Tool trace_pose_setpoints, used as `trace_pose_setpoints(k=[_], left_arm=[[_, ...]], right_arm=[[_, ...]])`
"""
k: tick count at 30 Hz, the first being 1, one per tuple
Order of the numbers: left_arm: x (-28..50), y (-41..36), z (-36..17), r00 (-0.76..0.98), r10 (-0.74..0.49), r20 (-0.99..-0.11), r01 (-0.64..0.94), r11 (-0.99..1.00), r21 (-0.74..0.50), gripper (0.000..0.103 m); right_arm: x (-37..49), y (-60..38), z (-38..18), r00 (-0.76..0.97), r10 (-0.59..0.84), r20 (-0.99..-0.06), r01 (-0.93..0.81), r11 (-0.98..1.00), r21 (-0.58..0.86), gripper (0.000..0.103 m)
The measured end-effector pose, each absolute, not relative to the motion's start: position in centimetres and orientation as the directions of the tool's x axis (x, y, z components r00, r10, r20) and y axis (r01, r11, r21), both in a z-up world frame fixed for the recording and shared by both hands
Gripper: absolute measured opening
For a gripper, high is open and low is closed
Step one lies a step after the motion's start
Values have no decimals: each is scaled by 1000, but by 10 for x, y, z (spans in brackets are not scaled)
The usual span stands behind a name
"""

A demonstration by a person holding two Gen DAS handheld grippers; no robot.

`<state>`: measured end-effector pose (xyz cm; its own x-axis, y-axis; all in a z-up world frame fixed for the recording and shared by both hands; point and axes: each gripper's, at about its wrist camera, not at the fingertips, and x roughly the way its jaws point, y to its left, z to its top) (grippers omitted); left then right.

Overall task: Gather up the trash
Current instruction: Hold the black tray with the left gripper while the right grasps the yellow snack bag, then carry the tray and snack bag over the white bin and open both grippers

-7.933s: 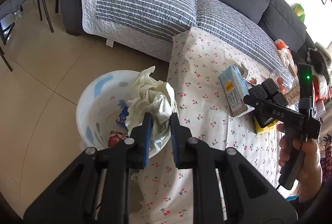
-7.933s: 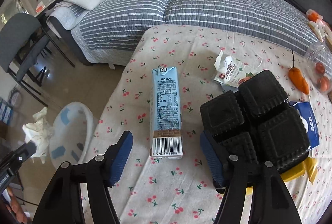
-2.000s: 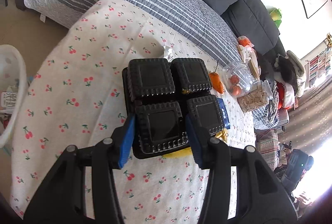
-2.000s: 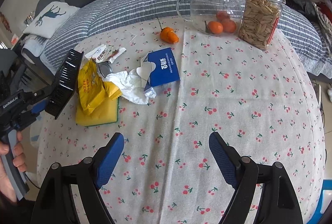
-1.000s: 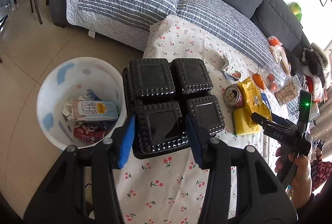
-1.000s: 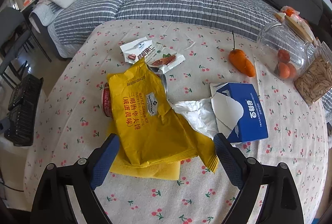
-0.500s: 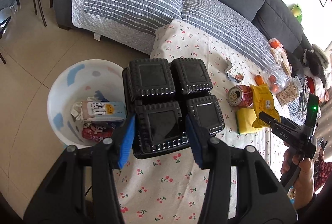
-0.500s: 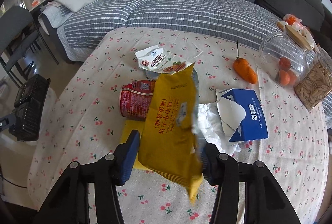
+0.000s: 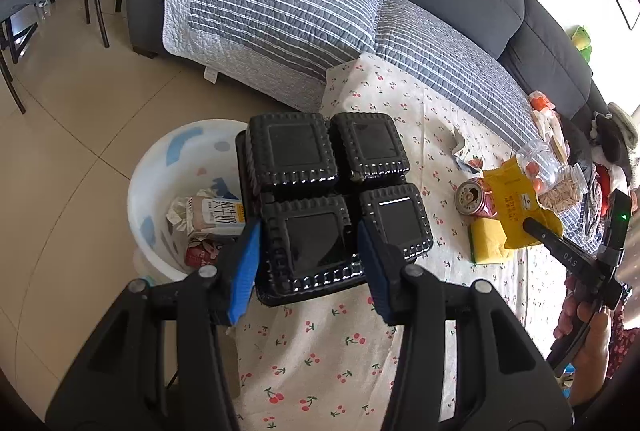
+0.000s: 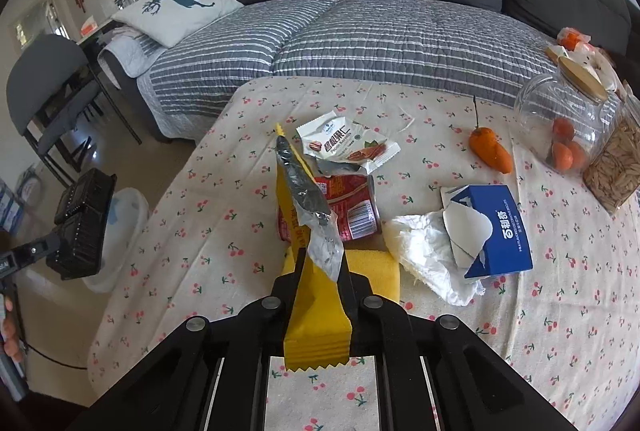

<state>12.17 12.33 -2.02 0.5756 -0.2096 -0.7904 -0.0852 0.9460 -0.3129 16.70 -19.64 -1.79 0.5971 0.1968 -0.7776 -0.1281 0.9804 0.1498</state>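
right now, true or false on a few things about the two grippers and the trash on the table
1. The left gripper holds a black plastic tray. True.
2. The right gripper is wide open over the table. False: it is shut on a yellow snack bag.
3. The white bin is empty. False: a milk carton and other scraps lie in it.
4. A red can lies on its side on the tablecloth. True.
5. The blue tissue box is in the bin. False: it sits on the tablecloth.
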Motion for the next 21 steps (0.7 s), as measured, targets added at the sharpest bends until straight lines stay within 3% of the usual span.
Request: trace_pose_setpoints(k=[21], left_arm=[[146,183,-44,586,62,-808,-267,956,-119,52]], right_arm=[[159,-103,0,589,293,-753,-288,947,143,10]])
